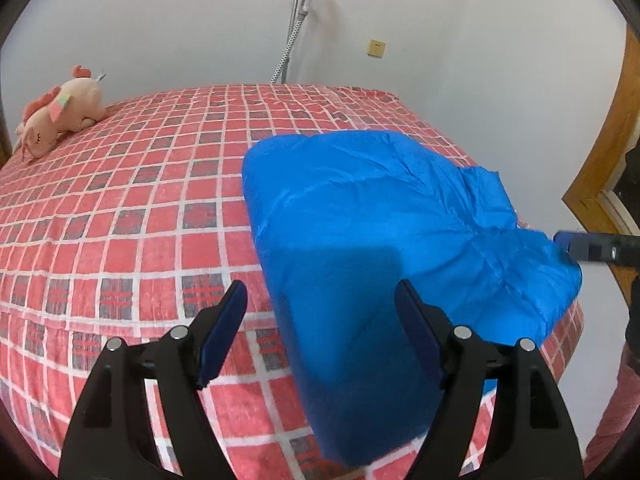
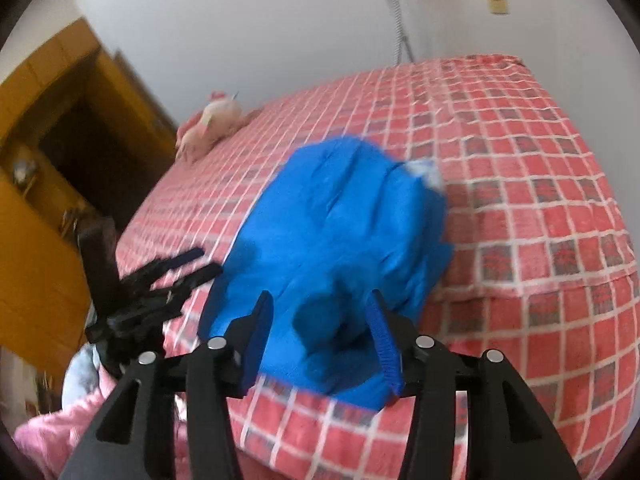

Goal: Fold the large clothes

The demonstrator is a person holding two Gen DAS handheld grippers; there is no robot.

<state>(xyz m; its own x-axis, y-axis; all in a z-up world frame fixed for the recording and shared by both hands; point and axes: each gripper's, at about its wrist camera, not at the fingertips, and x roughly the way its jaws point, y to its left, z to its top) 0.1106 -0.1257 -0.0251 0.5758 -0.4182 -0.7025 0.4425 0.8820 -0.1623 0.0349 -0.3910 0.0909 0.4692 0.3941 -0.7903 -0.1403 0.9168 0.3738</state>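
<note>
A bright blue padded garment [image 1: 380, 216] lies folded in a thick bundle on the red checked bed [image 1: 120, 208], near its front corner. My left gripper [image 1: 320, 300] is open, its fingers either side of the bundle's near left edge, holding nothing. In the right wrist view the blue garment [image 2: 340, 240] hangs slightly over the bed edge. My right gripper [image 2: 320, 312] is open just above the garment's near end, not closed on it. The left gripper [image 2: 184, 272] shows at the left of the right wrist view, and the right gripper's tip [image 1: 588, 246] shows at the right of the left wrist view.
A pink plush toy [image 1: 60, 114] lies at the bed's far left. A metal stand [image 1: 298, 20] leans on the white wall behind the bed. A wooden door frame [image 1: 612, 160] is at the right. Wooden furniture [image 2: 48, 168] and pink fabric [image 2: 52, 432] sit beside the bed.
</note>
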